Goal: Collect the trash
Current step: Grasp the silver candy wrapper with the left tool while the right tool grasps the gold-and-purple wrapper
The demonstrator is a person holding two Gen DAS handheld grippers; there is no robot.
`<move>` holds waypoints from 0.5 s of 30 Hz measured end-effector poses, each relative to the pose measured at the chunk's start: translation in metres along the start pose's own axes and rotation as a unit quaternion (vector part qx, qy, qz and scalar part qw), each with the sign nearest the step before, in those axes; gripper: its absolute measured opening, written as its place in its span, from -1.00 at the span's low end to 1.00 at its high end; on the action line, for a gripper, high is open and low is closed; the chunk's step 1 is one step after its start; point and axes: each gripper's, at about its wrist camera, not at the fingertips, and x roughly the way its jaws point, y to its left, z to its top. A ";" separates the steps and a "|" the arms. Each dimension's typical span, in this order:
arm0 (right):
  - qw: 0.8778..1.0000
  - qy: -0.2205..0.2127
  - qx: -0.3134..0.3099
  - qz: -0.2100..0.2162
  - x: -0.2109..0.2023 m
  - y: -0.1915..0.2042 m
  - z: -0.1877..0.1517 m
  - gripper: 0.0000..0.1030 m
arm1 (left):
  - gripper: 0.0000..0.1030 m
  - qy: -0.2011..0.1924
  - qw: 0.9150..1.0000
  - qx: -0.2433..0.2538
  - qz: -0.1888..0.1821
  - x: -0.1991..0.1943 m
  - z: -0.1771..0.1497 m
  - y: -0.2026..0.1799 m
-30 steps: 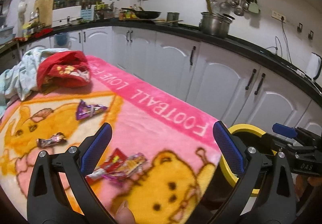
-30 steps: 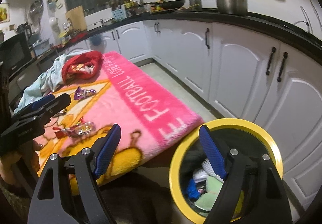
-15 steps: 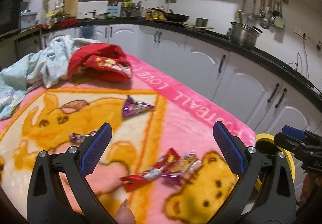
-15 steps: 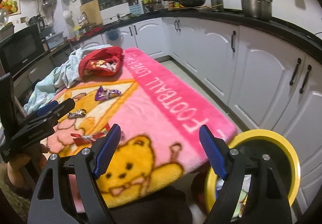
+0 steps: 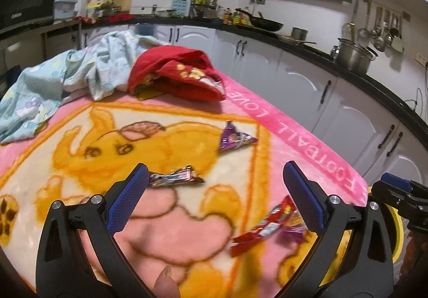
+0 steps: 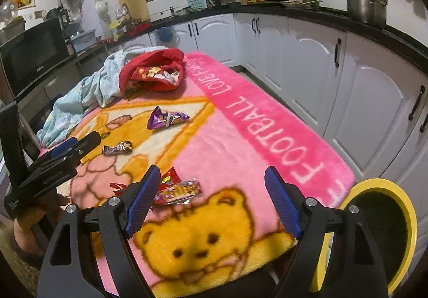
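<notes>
Snack wrappers lie on a pink and orange blanket (image 6: 267,121). A purple wrapper (image 5: 235,137) (image 6: 165,118) is farthest, a dark energy-bar wrapper (image 5: 174,177) (image 6: 117,148) lies nearer, and a red wrapper with a pink one (image 5: 270,223) (image 6: 179,188) lies nearest. My left gripper (image 5: 214,204) is open above the blanket, the energy-bar wrapper just past its left fingertip. My right gripper (image 6: 214,199) is open with nothing between its fingers, the red and pink wrappers by its left pad. The yellow-rimmed bin (image 6: 401,220) stands off the blanket's near right corner.
A red cloth bundle (image 5: 182,76) and a pale blue patterned cloth (image 5: 53,84) sit at the blanket's far end. White cabinets (image 6: 361,84) under a black counter run along the right. A microwave (image 6: 32,49) stands on the left. A person's fingertip (image 5: 165,282) shows at the bottom.
Both grippers swung left, away from the bin and over the blanket. The wrappers came closer and more central in both views; the bin slid to the right edge. Both grippers stayed open.
</notes>
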 end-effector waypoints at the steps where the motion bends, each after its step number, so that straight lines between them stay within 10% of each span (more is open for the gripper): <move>1: 1.000 0.003 -0.001 0.001 0.004 0.002 0.000 0.51 | 0.79 0.002 1.000 -0.005 0.003 0.001 0.000 0.005; 15: 0.999 0.050 -0.006 0.014 0.054 0.033 -0.007 0.51 | 0.79 0.035 0.997 -0.053 0.033 0.026 -0.008 0.055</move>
